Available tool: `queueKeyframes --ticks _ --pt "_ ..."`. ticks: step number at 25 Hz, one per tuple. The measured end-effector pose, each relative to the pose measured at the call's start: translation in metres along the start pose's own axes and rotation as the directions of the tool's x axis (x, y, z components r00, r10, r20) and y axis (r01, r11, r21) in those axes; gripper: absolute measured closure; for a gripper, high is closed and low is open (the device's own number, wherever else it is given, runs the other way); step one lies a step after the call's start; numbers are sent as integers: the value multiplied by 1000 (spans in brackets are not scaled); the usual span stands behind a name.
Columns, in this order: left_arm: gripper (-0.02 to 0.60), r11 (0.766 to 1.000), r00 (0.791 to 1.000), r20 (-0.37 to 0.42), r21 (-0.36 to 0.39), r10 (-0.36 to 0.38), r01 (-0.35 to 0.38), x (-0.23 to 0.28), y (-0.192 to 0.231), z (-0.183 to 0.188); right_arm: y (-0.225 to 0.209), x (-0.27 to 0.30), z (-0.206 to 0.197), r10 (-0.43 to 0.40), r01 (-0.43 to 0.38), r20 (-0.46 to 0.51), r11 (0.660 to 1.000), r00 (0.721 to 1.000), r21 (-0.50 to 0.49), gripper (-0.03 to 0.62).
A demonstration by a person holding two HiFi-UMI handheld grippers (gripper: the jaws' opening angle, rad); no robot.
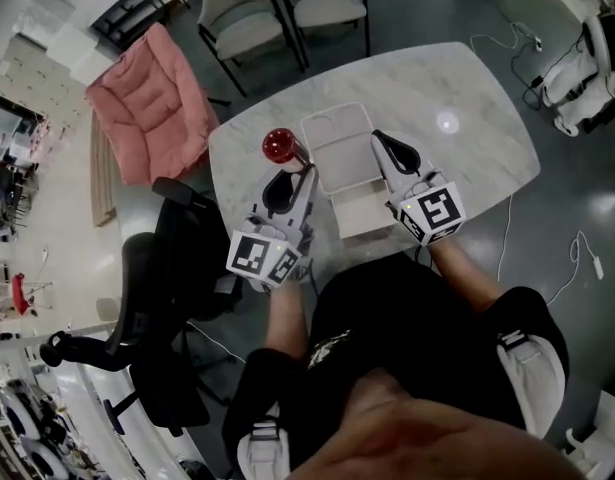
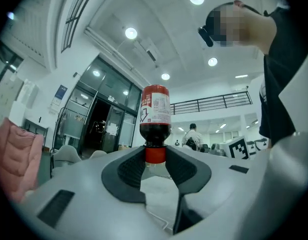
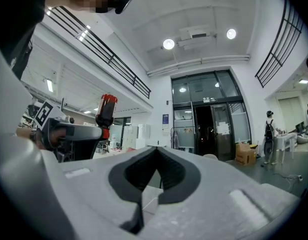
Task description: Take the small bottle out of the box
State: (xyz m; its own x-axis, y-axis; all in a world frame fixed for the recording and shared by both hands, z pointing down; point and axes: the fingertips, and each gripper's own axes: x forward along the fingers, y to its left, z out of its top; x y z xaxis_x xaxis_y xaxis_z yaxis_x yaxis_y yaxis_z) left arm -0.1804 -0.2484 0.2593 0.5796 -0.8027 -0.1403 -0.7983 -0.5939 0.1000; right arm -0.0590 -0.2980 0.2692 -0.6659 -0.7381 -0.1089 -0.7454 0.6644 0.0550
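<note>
Two chairs [image 1: 249, 26] beyond table [image 1: 477, 138] | box [image 1: 342, 158] open — pink cushion [image 1: 152, 103] left

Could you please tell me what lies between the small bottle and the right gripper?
In the head view, the open white box lies on the table between the small bottle, held in the left gripper, and the right gripper.

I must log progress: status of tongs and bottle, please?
Left tongs shut on small red-capped dark bottle, outside white open box. Right tongs shut, empty. Nothing in the way.
</note>
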Motion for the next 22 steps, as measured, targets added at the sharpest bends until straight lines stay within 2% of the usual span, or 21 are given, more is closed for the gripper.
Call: queueKeyframes --ticks 3,9,16,22 --pt "445 1000 1000 18 -28 14 -13 -2 4 -1 0 2 3 -6 6 8 1000 1000 -12 600" --pt "445 999 999 33 33 23 -24 -4 7 6 0 6 9 -1 2 16 999 1000 -41 600" --pt "445 999 997 69 28 23 -25 3 9 21 -5 10 20 -12 14 22 997 1000 -73 600" --pt "445 999 998 56 41 15 -18 7 3 15 0 10 16 11 -10 10 995 1000 -94 600"
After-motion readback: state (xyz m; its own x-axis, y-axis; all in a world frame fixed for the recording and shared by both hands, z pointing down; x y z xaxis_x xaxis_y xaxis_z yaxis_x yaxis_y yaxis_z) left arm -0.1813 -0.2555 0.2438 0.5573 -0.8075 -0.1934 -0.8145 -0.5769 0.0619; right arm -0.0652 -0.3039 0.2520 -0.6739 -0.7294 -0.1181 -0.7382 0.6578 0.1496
